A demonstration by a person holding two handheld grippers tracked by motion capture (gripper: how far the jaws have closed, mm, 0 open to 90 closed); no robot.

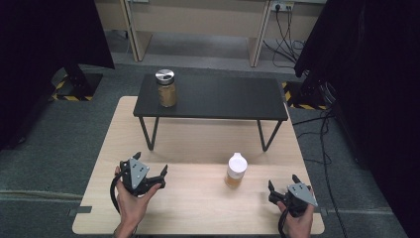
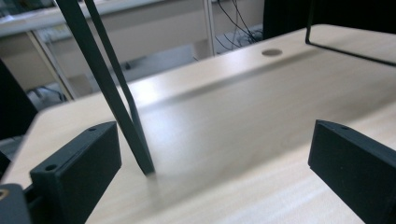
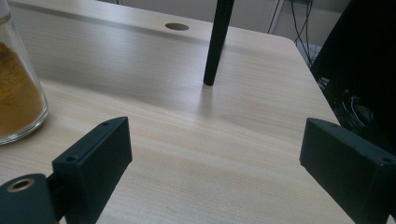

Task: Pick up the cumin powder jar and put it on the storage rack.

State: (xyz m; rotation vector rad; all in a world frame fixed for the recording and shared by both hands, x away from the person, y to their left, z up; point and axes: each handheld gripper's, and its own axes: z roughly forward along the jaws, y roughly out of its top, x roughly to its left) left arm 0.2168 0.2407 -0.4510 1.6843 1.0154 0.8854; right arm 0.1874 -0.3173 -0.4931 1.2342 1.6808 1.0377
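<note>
A small glass jar (image 1: 236, 170) with a white cap and orange-brown powder stands on the wooden table (image 1: 198, 203), right of centre; its glass base (image 3: 18, 98) appears at the left edge of the right gripper view. A second jar (image 1: 166, 88) with a silver lid and brown contents stands on the left end of the black shelf (image 1: 213, 96). My left gripper (image 1: 150, 169) rests open at the front left, nothing between its jaws. My right gripper (image 1: 282, 184) is open at the front right, to the right of the white-capped jar and apart from it.
The black shelf stands on thin metal legs (image 1: 147, 133) over the back half of the table; one leg (image 2: 112, 88) rises just ahead of the left gripper, another (image 3: 217, 42) ahead of the right. Cables (image 1: 327, 148) trail on the floor to the right.
</note>
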